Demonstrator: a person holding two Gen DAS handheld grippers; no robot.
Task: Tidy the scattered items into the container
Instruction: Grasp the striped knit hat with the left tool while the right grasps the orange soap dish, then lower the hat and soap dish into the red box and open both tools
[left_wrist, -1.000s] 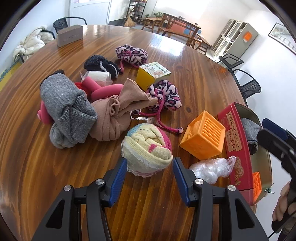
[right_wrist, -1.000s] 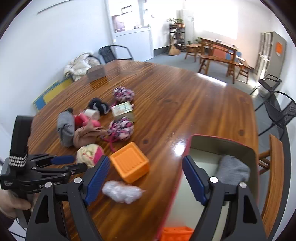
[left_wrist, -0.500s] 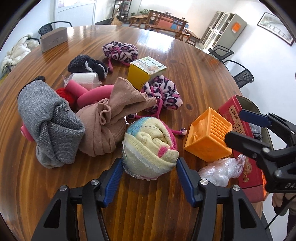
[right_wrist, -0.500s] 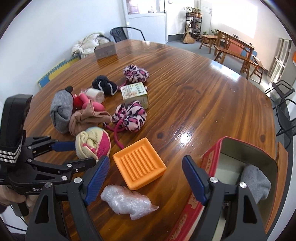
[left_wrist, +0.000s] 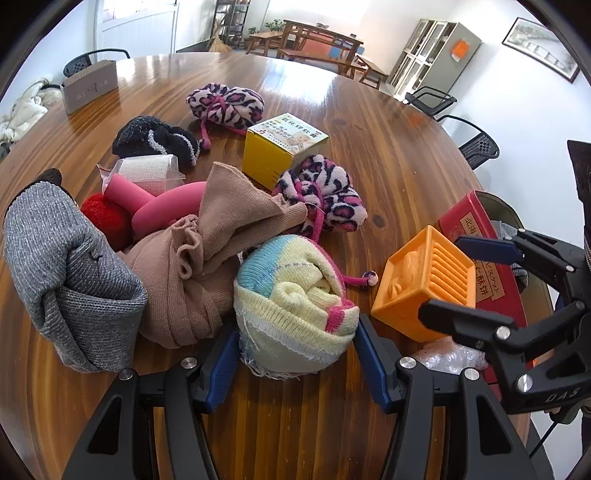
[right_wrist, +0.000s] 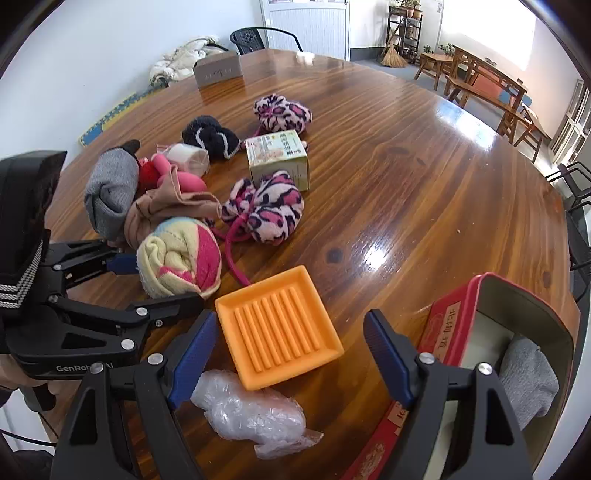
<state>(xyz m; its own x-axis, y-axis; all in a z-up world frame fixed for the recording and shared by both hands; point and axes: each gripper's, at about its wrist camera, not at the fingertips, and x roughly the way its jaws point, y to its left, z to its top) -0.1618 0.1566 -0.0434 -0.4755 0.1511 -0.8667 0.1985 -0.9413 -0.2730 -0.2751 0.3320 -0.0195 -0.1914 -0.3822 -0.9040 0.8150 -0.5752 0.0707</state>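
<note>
My left gripper (left_wrist: 297, 363) is open, its blue pads on either side of a rolled yellow, blue and pink sock (left_wrist: 291, 302), seen also in the right wrist view (right_wrist: 179, 258). My right gripper (right_wrist: 291, 354) is open above an orange ribbed block (right_wrist: 277, 326), with one finger on each side. The red tin container (right_wrist: 465, 332) stands at the right and holds a grey sock (right_wrist: 528, 380). A crumpled plastic bag (right_wrist: 251, 410) lies near the table edge.
Beyond lie a tan sock (left_wrist: 207, 251), a grey sock (left_wrist: 66, 266), two leopard-print bundles (left_wrist: 325, 195), a yellow carton (left_wrist: 284, 147), a black sock (left_wrist: 155, 140), pink items (left_wrist: 162, 199) and a far cardboard box (left_wrist: 88, 88).
My left gripper has moved forward so the striped sock now sits between its pads. My right gripper has swung left from the tin to over the orange block.
</note>
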